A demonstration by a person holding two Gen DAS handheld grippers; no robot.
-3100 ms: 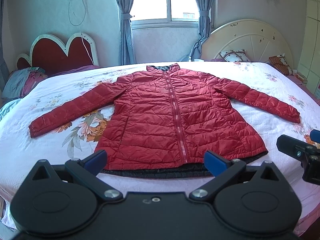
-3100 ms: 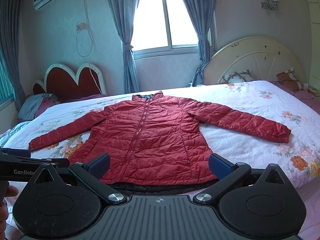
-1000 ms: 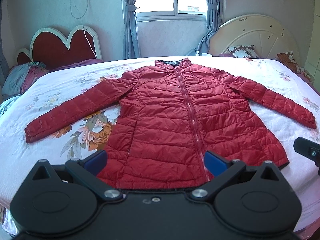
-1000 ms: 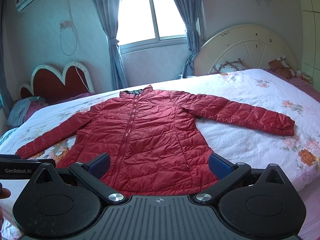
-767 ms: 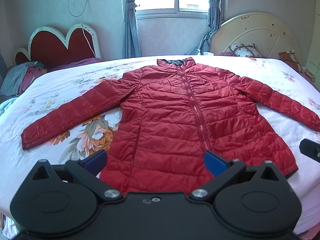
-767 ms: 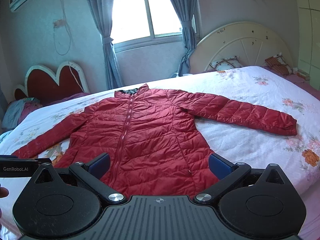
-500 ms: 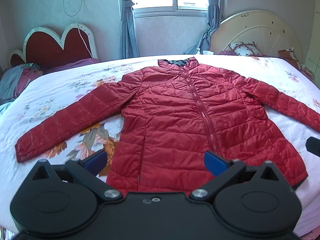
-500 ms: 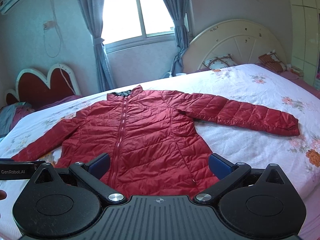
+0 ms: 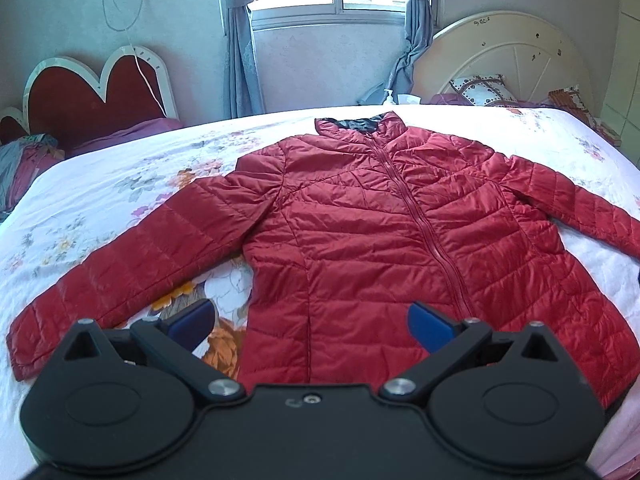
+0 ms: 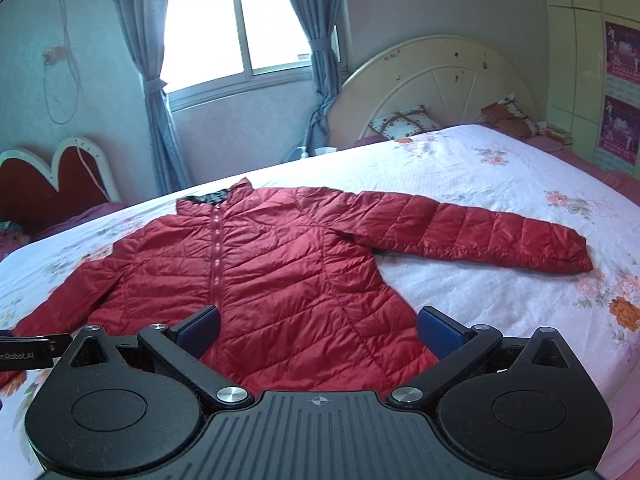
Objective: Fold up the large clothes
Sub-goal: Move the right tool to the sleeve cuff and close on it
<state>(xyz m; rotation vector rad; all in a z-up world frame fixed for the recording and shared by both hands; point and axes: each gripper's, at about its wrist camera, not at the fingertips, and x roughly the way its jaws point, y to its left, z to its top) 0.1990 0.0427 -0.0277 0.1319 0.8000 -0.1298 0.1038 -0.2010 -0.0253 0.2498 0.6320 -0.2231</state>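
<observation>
floral bed (image 9: 100,208) — red jacket (image 9: 400,240), flat

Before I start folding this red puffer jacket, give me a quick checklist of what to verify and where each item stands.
1. Red puffer jacket lies flat, front up, on the floral bedspread: ok.
2. Zipper closed along its visible length: ok.
3. Both sleeves spread out to the sides, left sleeve and right sleeve: ok.
4. Left hand-held gripper open and holding nothing: ok.
5. Right hand-held gripper open and holding nothing: ok.
6. Hem lying straight: cannot tell, both grippers' bodies hide most of it.
</observation>
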